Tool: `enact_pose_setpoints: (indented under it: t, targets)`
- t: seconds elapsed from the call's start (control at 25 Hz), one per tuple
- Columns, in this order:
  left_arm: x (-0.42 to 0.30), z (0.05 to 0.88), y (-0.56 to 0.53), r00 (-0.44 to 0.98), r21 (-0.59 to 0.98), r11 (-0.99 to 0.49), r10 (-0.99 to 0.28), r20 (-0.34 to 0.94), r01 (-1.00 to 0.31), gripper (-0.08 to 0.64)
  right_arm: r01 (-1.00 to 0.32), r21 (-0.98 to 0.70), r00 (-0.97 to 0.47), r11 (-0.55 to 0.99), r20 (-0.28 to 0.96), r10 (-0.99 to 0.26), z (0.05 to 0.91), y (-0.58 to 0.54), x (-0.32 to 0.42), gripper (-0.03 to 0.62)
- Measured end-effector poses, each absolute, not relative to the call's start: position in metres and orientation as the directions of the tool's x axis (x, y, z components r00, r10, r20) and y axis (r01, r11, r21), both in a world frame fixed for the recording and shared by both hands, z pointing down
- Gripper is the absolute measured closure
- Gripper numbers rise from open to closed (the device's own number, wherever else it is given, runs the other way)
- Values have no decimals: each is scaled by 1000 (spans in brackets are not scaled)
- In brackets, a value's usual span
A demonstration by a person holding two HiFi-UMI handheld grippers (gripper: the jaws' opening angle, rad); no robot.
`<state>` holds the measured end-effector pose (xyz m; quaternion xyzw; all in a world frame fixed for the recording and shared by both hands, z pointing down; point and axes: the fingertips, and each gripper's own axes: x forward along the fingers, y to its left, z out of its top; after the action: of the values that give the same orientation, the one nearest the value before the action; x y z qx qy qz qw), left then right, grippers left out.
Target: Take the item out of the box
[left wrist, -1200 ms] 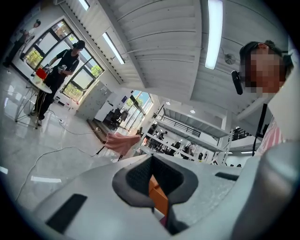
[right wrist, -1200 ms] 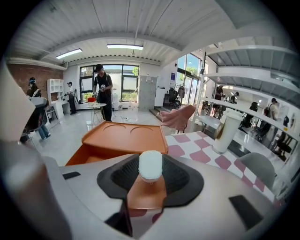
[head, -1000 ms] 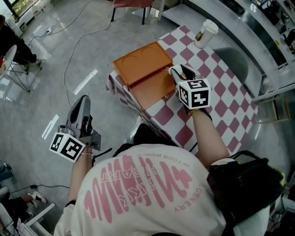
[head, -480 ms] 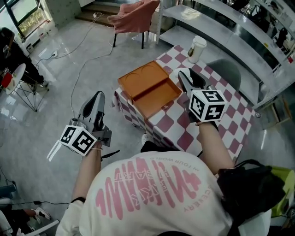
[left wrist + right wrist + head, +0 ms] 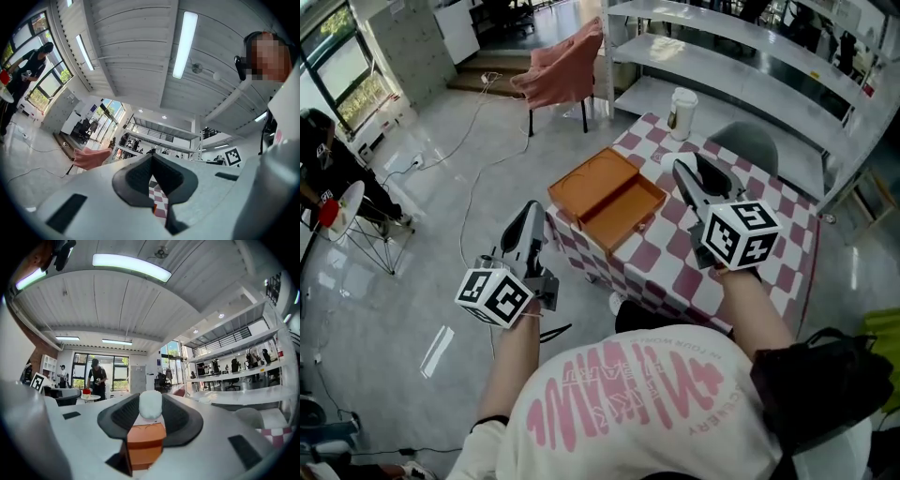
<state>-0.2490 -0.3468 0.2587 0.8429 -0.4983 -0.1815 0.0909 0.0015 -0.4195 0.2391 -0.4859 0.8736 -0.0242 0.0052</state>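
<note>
Over the red-and-white checkered table (image 5: 667,258), the right gripper (image 5: 689,175) was up in the air, off to the right of the open orange rectangular box (image 5: 609,195) and not touching it. Its own view made the grip pretty clear. The fingers were clamped on a white rounded item (image 5: 151,404) out at the tips. Right under it, closer to the camera, an orange block-shaped piece (image 5: 146,442) filled the gap between them too. Honestly couldn't tell if those were one thing or two. Either way, the item was out of the box and clear of the table, sitting in that grip.

The box sat at the table's left edge in the head view, with its lid laid back flat next to the tray half.

The left gripper (image 5: 531,217) hung out past that edge, over the shiny grey floor (image 5: 441,187), well apart from the box. Its fingers were closed together, holding nothing. Only a sliver of the checkered table showed through the slot below the pads.

Further back on the table stood a white lidded paper cup (image 5: 681,111). A grey round-backed chair (image 5: 748,145) sat by the table's far side, and a chair draped in pink cloth (image 5: 564,73) stood out on the floor.
</note>
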Motion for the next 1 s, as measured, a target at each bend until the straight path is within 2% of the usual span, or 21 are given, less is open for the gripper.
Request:
enact_pose_setpoints:
  t: [0.4,0.72,1.0]
  targets:
    - [-225,283,-322,422,378,-463,-886,-192,-802,554,-865,-54,-500,499,13,-866,247,-378,20,445]
    - [-197,299,-300,449,384,-470,-881,-149,-795,553,-846,-129,-519,517,-23,-855,245,-356,45,445]
    - [-168,289,-280,451,367,-478,-878,-162,-798,554,-839,-92,-539,537,4,-842,253,-334,70,443]
